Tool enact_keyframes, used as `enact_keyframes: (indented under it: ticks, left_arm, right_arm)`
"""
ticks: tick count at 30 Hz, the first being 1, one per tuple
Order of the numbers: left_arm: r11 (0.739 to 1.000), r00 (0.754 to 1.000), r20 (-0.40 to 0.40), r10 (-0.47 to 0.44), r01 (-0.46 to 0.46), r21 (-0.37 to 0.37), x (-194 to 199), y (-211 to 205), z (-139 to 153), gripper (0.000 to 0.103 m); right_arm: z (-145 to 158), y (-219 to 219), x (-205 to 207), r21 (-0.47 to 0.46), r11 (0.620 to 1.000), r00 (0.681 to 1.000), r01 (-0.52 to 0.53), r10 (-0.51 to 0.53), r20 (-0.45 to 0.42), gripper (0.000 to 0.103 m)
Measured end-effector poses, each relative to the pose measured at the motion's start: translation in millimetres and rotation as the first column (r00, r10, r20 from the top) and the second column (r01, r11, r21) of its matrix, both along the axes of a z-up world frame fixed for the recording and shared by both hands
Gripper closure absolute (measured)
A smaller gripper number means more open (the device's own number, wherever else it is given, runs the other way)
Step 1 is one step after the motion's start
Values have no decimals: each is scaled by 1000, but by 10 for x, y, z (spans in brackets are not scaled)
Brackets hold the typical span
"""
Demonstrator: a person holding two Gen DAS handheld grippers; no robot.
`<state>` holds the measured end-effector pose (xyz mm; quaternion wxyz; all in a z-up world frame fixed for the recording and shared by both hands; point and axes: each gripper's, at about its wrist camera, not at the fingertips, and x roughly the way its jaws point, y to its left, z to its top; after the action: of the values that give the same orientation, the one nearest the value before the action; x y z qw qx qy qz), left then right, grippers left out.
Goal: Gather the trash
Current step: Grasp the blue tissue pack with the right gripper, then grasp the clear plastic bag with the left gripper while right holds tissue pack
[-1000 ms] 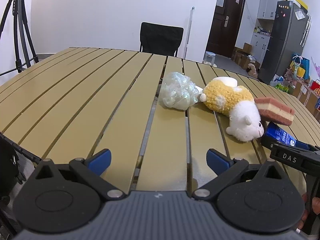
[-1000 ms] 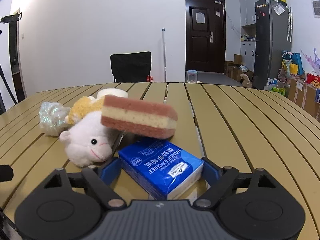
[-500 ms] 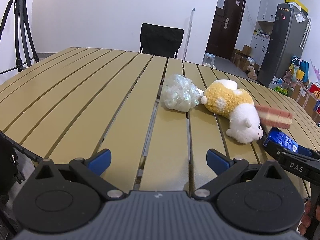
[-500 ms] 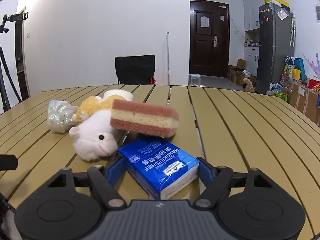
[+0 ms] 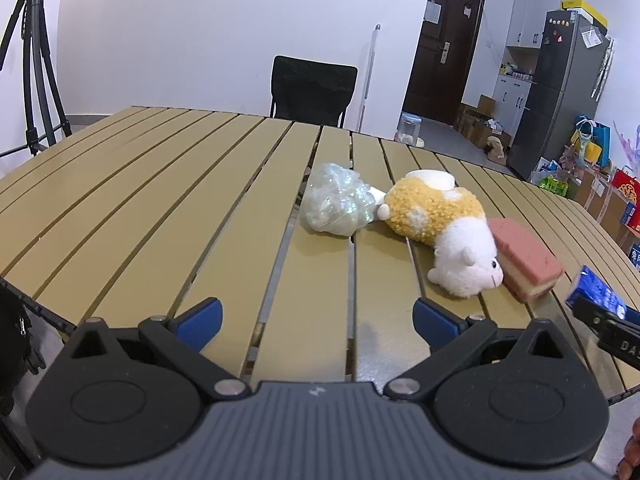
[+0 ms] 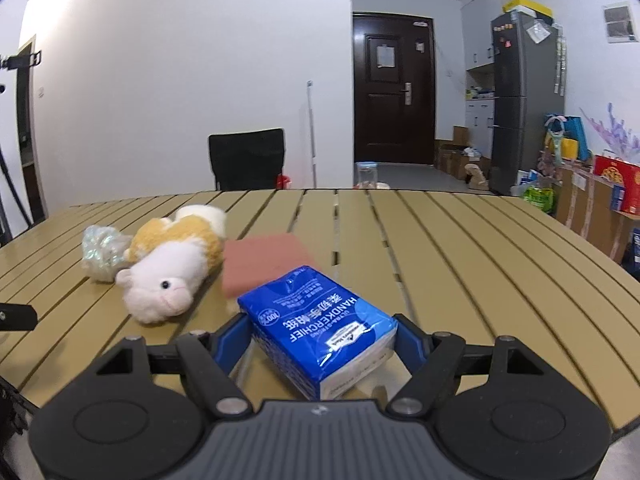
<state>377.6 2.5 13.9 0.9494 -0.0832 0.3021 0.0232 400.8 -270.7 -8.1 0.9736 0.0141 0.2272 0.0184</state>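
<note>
My right gripper point(image 6: 320, 340) is shut on a blue tissue pack point(image 6: 320, 328) and holds it just above the table; both also show at the right edge of the left wrist view, the gripper point(image 5: 600, 316) under the pack point(image 5: 596, 292). A pink and cream sponge point(image 6: 264, 264) lies blurred beyond the pack, against the head of a white and yellow plush toy point(image 6: 172, 268). A crumpled clear wrapper point(image 5: 336, 204) lies behind the toy point(image 5: 440, 232). My left gripper point(image 5: 316, 318) hangs open over the table's near edge with nothing between its fingers.
The slatted tan table point(image 5: 160, 200) has bare boards to the left and far right. A black chair point(image 5: 312, 88) stands behind it, a tripod point(image 5: 36, 72) at the left. A fridge point(image 6: 524, 100) and boxes fill the right side of the room.
The right gripper closed on the tissue pack and drew it back and up. The sponge that rested on the pack slid off and dropped beside the plush toy. The left gripper barely moved.
</note>
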Motion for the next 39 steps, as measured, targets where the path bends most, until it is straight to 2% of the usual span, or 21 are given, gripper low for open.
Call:
enact_keyframes:
  ticks: [6,12,20,25,28,32,37,39]
  left_arm:
    - [1000,1000,13,3,-4,26,40,-87,78,0]
    - [996,999,36,0,-3,87,208,-178,169,0]
    - [991,999,42,-11,5,137,704,-205,263,0]
    - [989,1000,28,8,-12,149,1042,-171,254,0]
    - [985,999,-7,43,-41,167,1242,-162,199,0]
    - [992,995,-70,65,-57,113,1504,-100,99,0]
    - [995,993,-95,67,-60,80,1675,-8,-31,1]
    - [997,993,-101,60,-54,56,1694,25,-62,9]
  right_arm:
    - [9,-292,-73,32,997,998,64,-64,9,28]
    - [6,-534,-87,63,992,994,111,-112,17,28]
    - [-17,-814,-50,100,980,984,171,-174,29,28]
    - [-57,-943,-37,119,973,979,197,-202,30,28]
    - [-84,-960,-1,119,972,977,204,-210,34,28]
    - [-109,-980,57,128,969,976,210,-216,34,28]
    - [-133,-982,101,123,971,977,207,-212,29,28]
    - [-151,-976,113,119,971,977,206,-211,25,28]
